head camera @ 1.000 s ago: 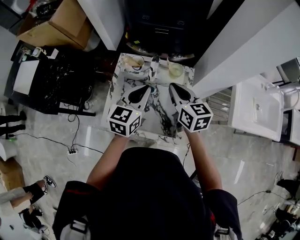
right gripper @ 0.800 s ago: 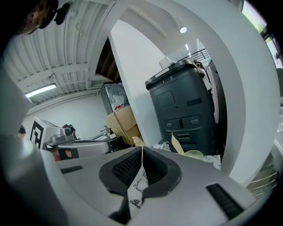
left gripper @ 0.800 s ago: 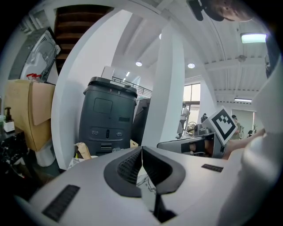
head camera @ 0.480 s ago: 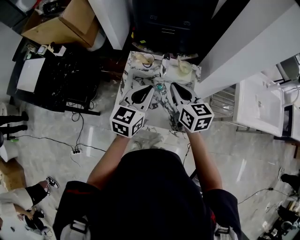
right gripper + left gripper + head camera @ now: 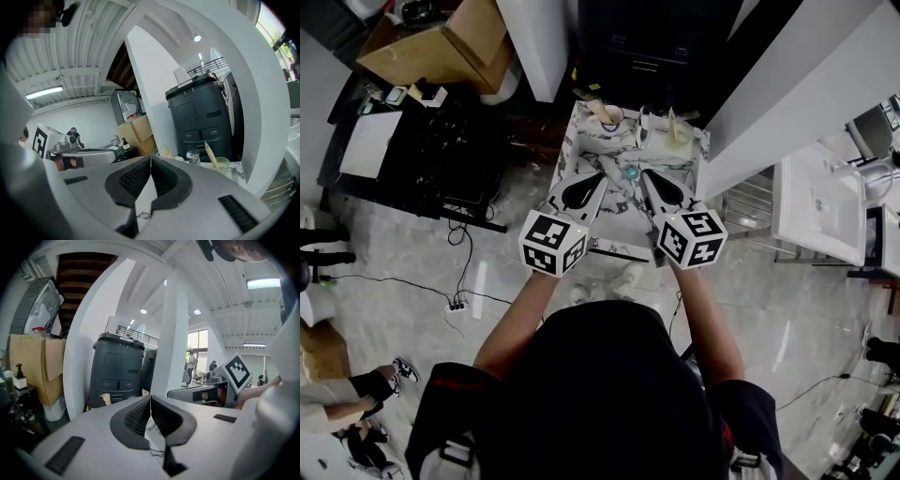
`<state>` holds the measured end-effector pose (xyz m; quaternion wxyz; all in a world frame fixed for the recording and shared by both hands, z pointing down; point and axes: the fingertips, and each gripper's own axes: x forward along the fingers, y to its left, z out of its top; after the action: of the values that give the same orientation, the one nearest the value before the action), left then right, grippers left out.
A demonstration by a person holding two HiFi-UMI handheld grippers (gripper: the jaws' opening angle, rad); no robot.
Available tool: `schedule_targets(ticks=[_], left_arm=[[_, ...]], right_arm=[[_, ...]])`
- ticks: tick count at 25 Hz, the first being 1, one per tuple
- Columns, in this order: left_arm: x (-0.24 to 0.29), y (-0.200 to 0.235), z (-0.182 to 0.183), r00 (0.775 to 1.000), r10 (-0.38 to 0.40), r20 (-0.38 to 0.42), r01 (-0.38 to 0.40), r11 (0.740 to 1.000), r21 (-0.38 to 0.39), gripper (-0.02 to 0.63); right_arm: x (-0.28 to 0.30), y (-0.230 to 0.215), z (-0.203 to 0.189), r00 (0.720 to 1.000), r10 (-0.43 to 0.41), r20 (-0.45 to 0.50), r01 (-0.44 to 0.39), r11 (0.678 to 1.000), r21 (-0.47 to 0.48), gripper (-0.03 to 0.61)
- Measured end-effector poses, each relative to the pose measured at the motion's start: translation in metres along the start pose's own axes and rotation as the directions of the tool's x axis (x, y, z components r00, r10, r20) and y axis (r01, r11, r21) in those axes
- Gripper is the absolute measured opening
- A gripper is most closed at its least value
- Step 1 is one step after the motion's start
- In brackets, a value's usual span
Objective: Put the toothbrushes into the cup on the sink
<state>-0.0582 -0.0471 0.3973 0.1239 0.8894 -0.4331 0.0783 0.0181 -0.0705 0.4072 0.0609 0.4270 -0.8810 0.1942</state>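
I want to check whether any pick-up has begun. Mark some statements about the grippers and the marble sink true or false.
1. The left gripper is shut and empty. True.
2. The right gripper grips a toothbrush. False: its jaws are shut on nothing.
3. A pale green cup stands upright at the back of the black-veined white marble sink. True.
4. The dark grey plastic bin stands between the person and the sink. False: it stands beyond the sink.
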Motion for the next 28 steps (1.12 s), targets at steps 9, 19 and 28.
schedule_targets(ticks=[9,19,28], left_arm=[[-0.043,-0.011,-0.004,0.999,-0.029,0.020,0.029,1.000,0.011,0.017],[-0.092,-0.014,-0.014,0.999,-0.038,0.039,0.038,0.999,0.014,0.017],[-0.117,-0.016,-0.018,0.997,-0.054,0.048,0.054,0.998,0.013,0.017]], right_arm=[[-0.022,0.045,-0.002,0.999,-0.010,0.047,0.010,1.000,-0.006,0.035],[-0.034,0.089,-0.015,0.997,-0.024,0.067,0.025,1.000,-0.007,0.035],[-0.042,0.112,-0.018,0.995,-0.044,0.085,0.046,0.999,-0.022,0.035]])
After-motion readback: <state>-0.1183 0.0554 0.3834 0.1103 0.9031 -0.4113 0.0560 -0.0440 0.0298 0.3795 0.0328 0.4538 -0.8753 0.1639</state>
